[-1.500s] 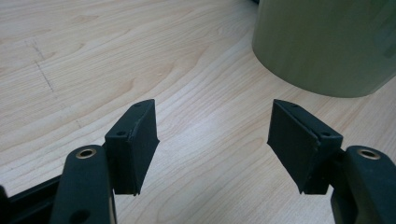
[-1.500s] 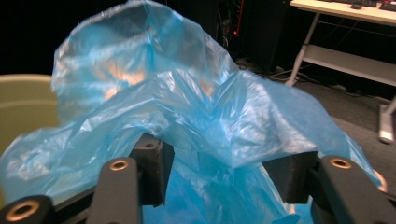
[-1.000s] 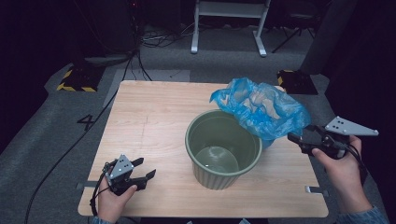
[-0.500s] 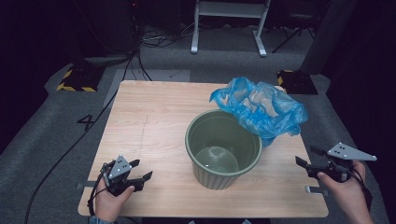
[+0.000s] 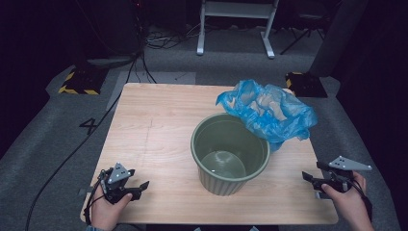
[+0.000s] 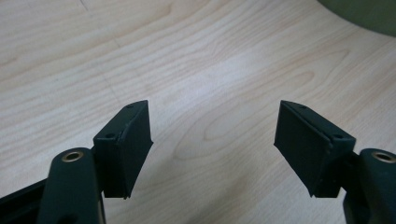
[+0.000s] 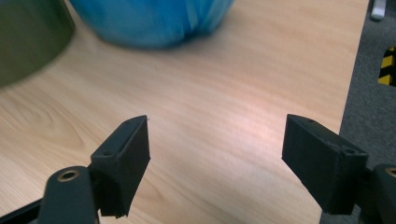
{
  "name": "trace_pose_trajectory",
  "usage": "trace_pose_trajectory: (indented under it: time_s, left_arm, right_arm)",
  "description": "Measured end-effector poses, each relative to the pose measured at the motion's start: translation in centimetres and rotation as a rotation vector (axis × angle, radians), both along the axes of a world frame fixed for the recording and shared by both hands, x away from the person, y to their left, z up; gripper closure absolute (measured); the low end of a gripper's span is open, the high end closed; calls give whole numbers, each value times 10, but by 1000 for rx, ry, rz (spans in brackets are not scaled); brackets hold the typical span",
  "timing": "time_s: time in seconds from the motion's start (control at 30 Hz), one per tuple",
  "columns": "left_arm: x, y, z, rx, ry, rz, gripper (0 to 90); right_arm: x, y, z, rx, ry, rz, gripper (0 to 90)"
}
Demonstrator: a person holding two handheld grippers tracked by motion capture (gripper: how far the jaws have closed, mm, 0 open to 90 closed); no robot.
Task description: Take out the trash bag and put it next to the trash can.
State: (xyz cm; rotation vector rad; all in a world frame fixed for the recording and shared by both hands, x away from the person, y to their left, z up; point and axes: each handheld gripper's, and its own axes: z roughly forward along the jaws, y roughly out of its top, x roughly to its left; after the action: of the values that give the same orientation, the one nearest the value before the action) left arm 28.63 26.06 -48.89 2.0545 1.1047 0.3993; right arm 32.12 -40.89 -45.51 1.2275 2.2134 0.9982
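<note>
A green ribbed bin (image 5: 230,153) stands upright at the table's middle right, with nothing in it that I can see. A crumpled blue plastic bag (image 5: 269,110) lies just behind it to the right, touching its rim. My left gripper (image 5: 140,185) rests low at the near left corner, open over bare wood (image 6: 212,140). My right gripper (image 5: 308,177) is at the near right edge, open (image 7: 217,154), pointing toward the bag (image 7: 154,21) and the bin (image 7: 28,37). Both pairs of jaws have just been opening, with nothing between them.
The wooden table (image 5: 154,125) has bare room on its left half. Its right edge (image 7: 352,88) drops to grey floor. Yellow-black striped blocks (image 5: 79,82) and a white stand (image 5: 235,29) sit on the floor beyond. A cable (image 5: 67,159) trails off left.
My right hand has dropped from beside the blue bag down to the near right edge of the table. The left hand has stayed in place.
</note>
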Motion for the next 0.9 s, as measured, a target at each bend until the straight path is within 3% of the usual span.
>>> trace_pose_trajectory:
  time_s: [0.13, 0.27, 0.53, 0.73, 0.9]
  left_arm:
    - [0, 3, -2, 9, 27, -7, 245]
    - [2, 4, -4, 29, 32, -15, 224]
    - [6, 4, -13, 55, 36, -22, 183]
    - [9, 2, -16, 75, -2, -25, 155]
    - [12, 3, -16, 77, 1, -26, 135]
  right_arm:
    - [0, 0, -17, 6, 43, 12, 231]
    - [0, 2, -30, -26, 57, 26, 208]
    - [1, 8, -47, 1, 37, 6, 194]
    - [3, 11, -49, 7, 23, -2, 189]
    - [4, 13, -49, 5, 22, 12, 184]
